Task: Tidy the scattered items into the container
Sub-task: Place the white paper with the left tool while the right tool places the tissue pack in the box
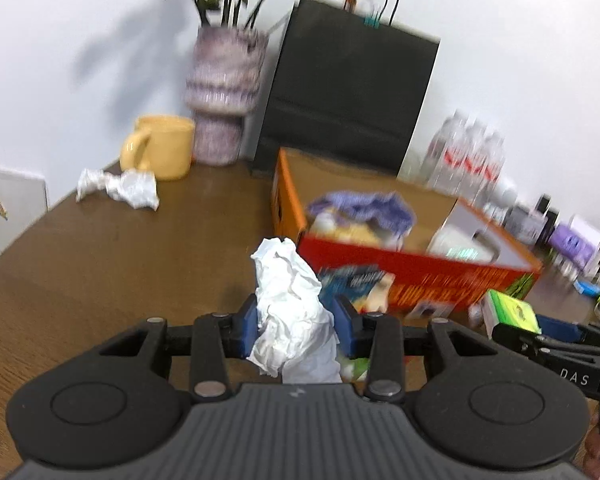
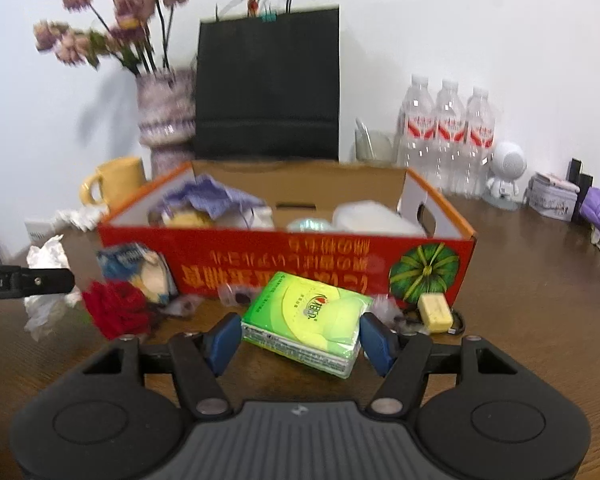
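My left gripper (image 1: pixel 296 324) is shut on a crumpled white tissue (image 1: pixel 292 304), held above the table just left of the red and orange cardboard box (image 1: pixel 420 276). The box (image 2: pixel 284 256) holds a purple cloth (image 2: pixel 212 196) and several other items. My right gripper (image 2: pixel 298 338) has its blue fingers on both sides of a green tissue pack (image 2: pixel 312 316) in front of the box; whether they press it I cannot tell. The left gripper and its tissue (image 2: pixel 46 280) show at the right wrist view's left edge.
A second crumpled tissue (image 1: pixel 120 188) lies by a yellow mug (image 1: pixel 164 146). A blue snack packet (image 2: pixel 140 268), red woolly item (image 2: pixel 116 312), sweet wrappers (image 2: pixel 236 294) and yellow bar (image 2: pixel 434 312) lie before the box. Vase (image 2: pixel 164 116), black bag (image 2: pixel 266 84) and water bottles (image 2: pixel 446 136) stand behind.
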